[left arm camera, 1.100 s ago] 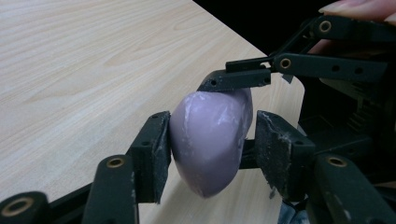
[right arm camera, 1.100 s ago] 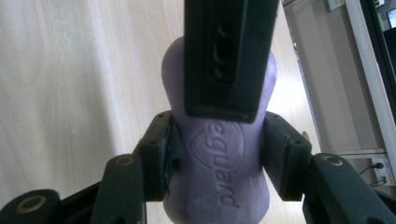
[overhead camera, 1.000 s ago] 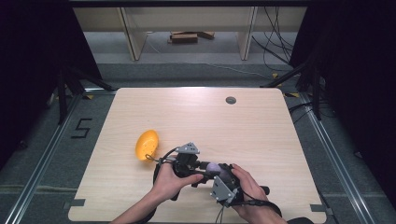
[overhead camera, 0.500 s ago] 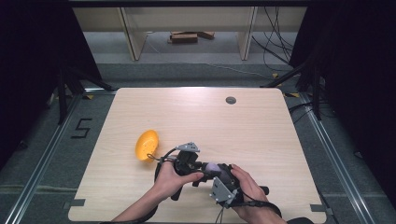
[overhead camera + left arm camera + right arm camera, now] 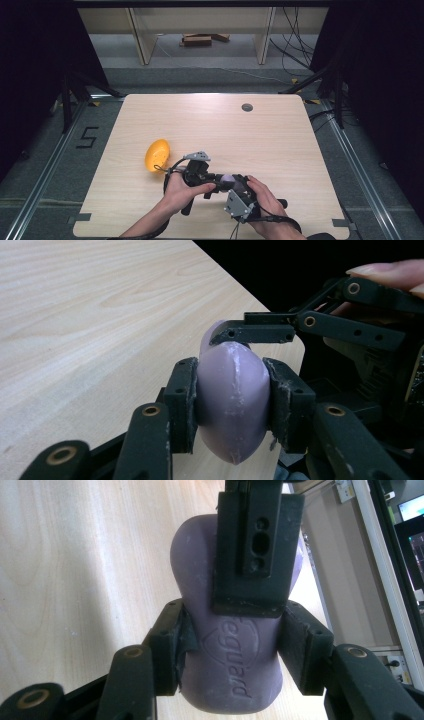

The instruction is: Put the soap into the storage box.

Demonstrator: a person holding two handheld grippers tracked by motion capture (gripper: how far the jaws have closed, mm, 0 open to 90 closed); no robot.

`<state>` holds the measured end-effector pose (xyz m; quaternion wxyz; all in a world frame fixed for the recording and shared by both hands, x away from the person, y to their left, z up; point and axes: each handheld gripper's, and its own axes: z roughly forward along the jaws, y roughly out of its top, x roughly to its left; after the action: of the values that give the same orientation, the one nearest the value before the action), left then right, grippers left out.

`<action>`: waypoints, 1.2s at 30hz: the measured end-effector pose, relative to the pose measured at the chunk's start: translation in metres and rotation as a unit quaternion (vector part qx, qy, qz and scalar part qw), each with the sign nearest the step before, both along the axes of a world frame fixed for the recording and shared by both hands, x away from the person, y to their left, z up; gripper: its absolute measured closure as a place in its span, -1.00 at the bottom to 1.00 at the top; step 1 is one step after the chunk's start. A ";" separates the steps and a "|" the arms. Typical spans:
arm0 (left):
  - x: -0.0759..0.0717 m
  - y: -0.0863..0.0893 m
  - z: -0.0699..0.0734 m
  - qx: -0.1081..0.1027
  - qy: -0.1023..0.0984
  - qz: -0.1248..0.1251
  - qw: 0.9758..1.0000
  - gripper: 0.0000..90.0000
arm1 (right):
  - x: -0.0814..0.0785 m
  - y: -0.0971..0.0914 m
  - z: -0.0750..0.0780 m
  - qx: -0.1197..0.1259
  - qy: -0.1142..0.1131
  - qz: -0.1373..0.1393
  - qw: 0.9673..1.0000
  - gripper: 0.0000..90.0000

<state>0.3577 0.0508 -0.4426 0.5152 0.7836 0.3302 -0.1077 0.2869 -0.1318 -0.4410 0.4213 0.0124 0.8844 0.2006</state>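
A purple bar of soap (image 5: 228, 178) hangs just above the front of the wooden table (image 5: 225, 130), with both grippers on it. My left gripper (image 5: 231, 402) has just been closing, and its pads now press the bar's (image 5: 232, 410) two narrow sides. My right gripper (image 5: 232, 652) is shut on the same bar (image 5: 235, 675), whose stamped lettering faces its camera. In the right gripper view one left jaw lies across the bar's top. In the high view the left gripper (image 5: 216, 181) reaches in from the left and the right gripper (image 5: 235, 184) from the right, tips meeting at the soap.
A yellow-orange shell-like dish (image 5: 157, 154) lies on the table left of the hands. A round grey grommet (image 5: 247, 107) sits near the far edge. Wooden shelving and cables stand on the floor beyond the table.
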 end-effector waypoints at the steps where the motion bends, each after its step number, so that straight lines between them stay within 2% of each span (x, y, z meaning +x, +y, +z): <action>1: 0.000 0.000 0.000 0.000 0.000 0.000 1.000 0.31 | 0.000 0.000 0.000 0.000 0.000 0.000 1.000 0.11; 3: -0.001 0.000 0.001 0.003 -0.009 0.005 1.000 0.31 | 0.001 0.000 0.001 -0.001 -0.002 0.000 1.000 0.09; 4: -0.001 0.000 0.002 0.000 -0.012 0.003 1.000 0.31 | 0.003 0.000 0.002 -0.006 -0.010 -0.001 1.000 -0.05; 5: -0.002 0.000 0.002 0.002 -0.016 0.013 1.000 0.31 | 0.003 0.000 0.002 -0.006 -0.010 -0.001 1.000 -0.05; 6: -0.002 0.001 0.003 0.002 -0.019 0.016 1.000 0.31 | 0.004 -0.001 0.001 -0.005 -0.014 -0.008 1.000 -0.21; 8: -0.001 0.004 0.004 0.004 -0.023 0.019 1.000 0.31 | 0.003 -0.002 0.002 -0.001 -0.012 -0.010 1.000 -0.26; 9: -0.001 0.004 0.005 0.008 -0.028 0.026 0.999 0.31 | 0.007 -0.003 0.004 -0.014 -0.034 0.012 0.999 -0.32; 10: -0.002 0.004 0.005 0.015 -0.035 0.030 0.999 0.31 | 0.004 -0.004 0.003 -0.007 -0.032 -0.007 0.999 -0.33; 11: -0.002 0.004 0.006 0.017 -0.036 0.031 0.999 0.31 | 0.005 -0.005 0.004 -0.009 -0.042 -0.006 0.999 -0.33; 12: -0.003 0.004 0.005 0.018 -0.040 0.037 0.998 0.31 | 0.010 -0.006 0.008 -0.027 -0.061 0.025 0.997 -0.33; 13: -0.003 0.004 0.006 0.021 -0.045 0.036 0.998 0.31 | 0.009 -0.007 0.009 -0.020 -0.051 0.016 0.998 -0.34; 14: -0.004 0.004 0.006 0.022 -0.049 0.043 0.998 0.31 | 0.003 -0.009 0.006 0.007 -0.028 -0.022 0.999 -0.35; 15: -0.005 0.004 0.006 0.021 -0.052 0.048 0.997 0.31 | -0.002 -0.011 0.004 0.034 -0.010 -0.054 0.998 -0.35; 16: -0.005 0.005 0.006 0.027 -0.060 0.051 0.997 0.31 | -0.003 -0.013 0.005 0.037 -0.008 -0.058 0.998 -0.35; 17: -0.006 0.006 0.006 0.027 -0.059 0.052 0.997 0.31 | -0.003 -0.013 0.005 0.037 -0.008 -0.058 0.998 -0.35; 21: -0.007 0.009 0.007 0.043 -0.082 0.074 0.993 0.31 | -0.005 -0.022 0.006 0.041 -0.011 -0.061 0.997 -0.34; 22: -0.007 0.010 0.008 0.047 -0.087 0.080 0.992 0.31 | -0.007 -0.023 0.005 0.064 -0.004 -0.072 0.995 -0.34; 23: -0.007 0.010 0.008 0.045 -0.089 0.092 0.991 0.31 | -0.006 -0.026 0.006 0.062 -0.006 -0.069 0.996 -0.34; 24: -0.007 0.011 0.009 0.049 -0.099 0.104 0.988 0.31 | -0.006 -0.032 0.006 0.063 -0.004 -0.075 0.995 -0.34; 26: -0.007 0.013 0.010 0.050 -0.097 0.107 0.988 0.31 | -0.006 -0.035 0.007 0.063 -0.003 -0.075 0.995 -0.34; 28: -0.007 0.015 0.011 0.053 -0.104 0.117 0.986 0.31 | -0.006 -0.041 0.007 0.072 0.001 -0.086 0.994 -0.33; 29: -0.007 0.017 0.011 0.061 -0.114 0.125 0.984 0.31 | -0.006 -0.044 0.007 0.075 0.002 -0.090 0.993 -0.33; 30: -0.006 0.018 0.012 0.064 -0.114 0.130 0.983 0.31 | -0.006 -0.047 0.008 0.077 -0.001 -0.094 0.993 -0.33; 31: -0.006 0.020 0.012 0.063 -0.117 0.135 0.982 0.31 | -0.007 -0.049 0.007 0.084 0.006 -0.102 0.991 -0.32; 32: -0.007 0.021 0.012 0.064 -0.120 0.142 0.981 0.31 | -0.006 -0.052 0.008 0.080 -0.002 -0.099 0.992 -0.32; 33: -0.007 0.023 0.011 0.061 -0.121 0.146 0.980 0.31 | -0.007 -0.053 0.007 0.089 0.003 -0.106 0.990 -0.32; 36: -0.009 0.028 0.009 0.062 -0.126 0.165 0.976 0.31 | -0.006 -0.059 0.007 0.092 0.005 -0.108 0.990 -0.31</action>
<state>0.3483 0.0788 -0.4341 0.5139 0.7558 0.3936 0.0986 0.2806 -0.1905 -0.4335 0.4334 0.1477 0.8577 0.2339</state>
